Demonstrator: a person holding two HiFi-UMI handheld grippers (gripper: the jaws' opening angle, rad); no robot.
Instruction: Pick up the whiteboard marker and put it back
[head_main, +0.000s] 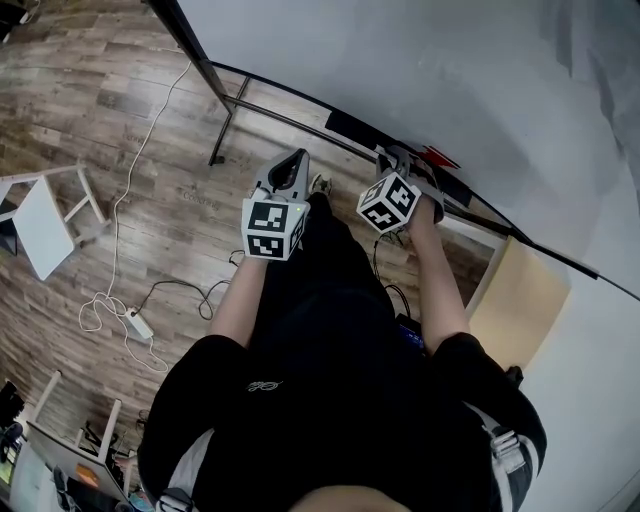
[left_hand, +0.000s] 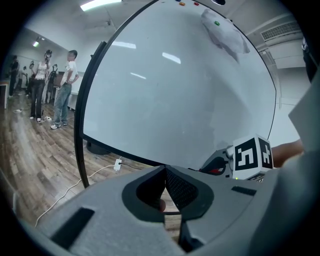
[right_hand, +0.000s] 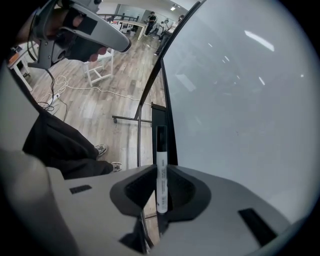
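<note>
Your left gripper is closed w/ nothing in it, jaws meeting at the tips. It faces the whiteboard, over the wood floor. Your right gripper is clamped on the whiteboard marker. The marker stands upright btwn the jaws, black cap outward, near the whiteboard's dark lower edge.

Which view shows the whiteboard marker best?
The right gripper view: the whiteboard marker stands upright, black cap up, clamped between the jaws of the right gripper, beside the whiteboard. The head view shows that gripper only from behind, the marker hidden. The left gripper view catches that gripper side-on, with no marker visible.
</note>
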